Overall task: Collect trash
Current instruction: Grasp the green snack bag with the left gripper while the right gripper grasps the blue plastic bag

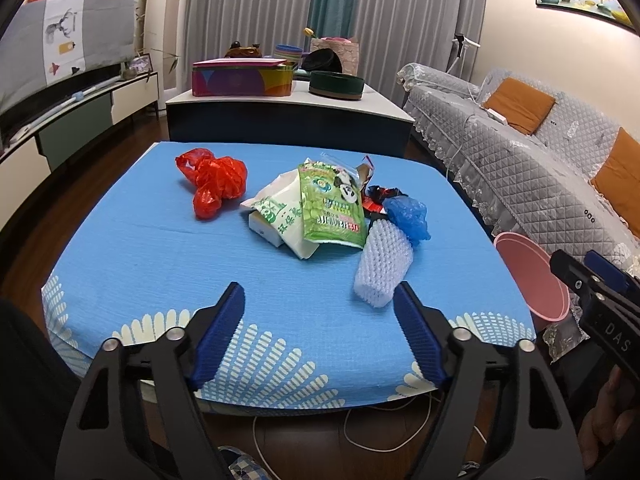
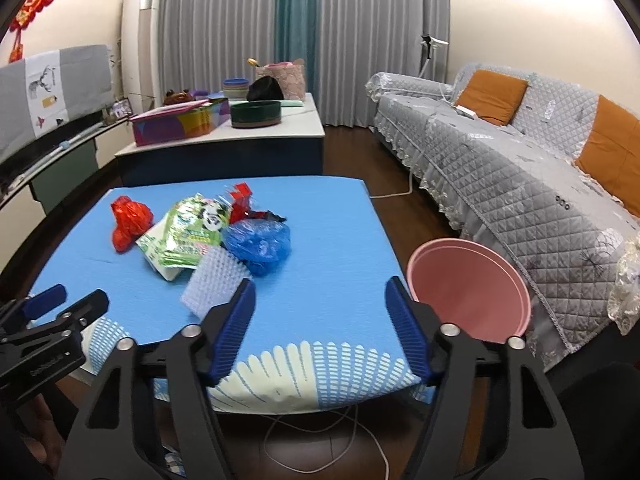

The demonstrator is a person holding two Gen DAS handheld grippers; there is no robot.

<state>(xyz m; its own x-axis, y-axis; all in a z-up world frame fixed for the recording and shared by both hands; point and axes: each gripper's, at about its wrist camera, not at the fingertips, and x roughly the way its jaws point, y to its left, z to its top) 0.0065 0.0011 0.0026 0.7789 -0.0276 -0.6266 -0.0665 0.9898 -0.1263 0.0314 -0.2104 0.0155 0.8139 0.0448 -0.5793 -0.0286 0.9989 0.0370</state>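
Note:
Trash lies on a blue-covered table (image 1: 140,248) (image 2: 332,232): a red plastic bag (image 1: 212,184) (image 2: 130,222), a green snack packet (image 1: 332,204) (image 2: 192,232) on white wrappers (image 1: 280,212), a crumpled blue bag (image 1: 408,212) (image 2: 258,242), a white foam net sleeve (image 1: 382,264) (image 2: 214,280) and small red-black wrappers (image 1: 378,196) (image 2: 242,196). A pink bin (image 1: 534,280) (image 2: 468,284) stands at the table's right edge. My left gripper (image 1: 319,300) is open and empty over the near table edge. My right gripper (image 2: 320,292) is open and empty, left of the bin.
A dark coffee table (image 1: 288,120) (image 2: 224,152) with boxes and bowls stands behind. A grey quilted sofa (image 1: 520,140) (image 2: 520,168) with orange cushions runs along the right. A TV cabinet (image 1: 60,120) is at the left. White cables (image 2: 320,432) lie on the floor under the table.

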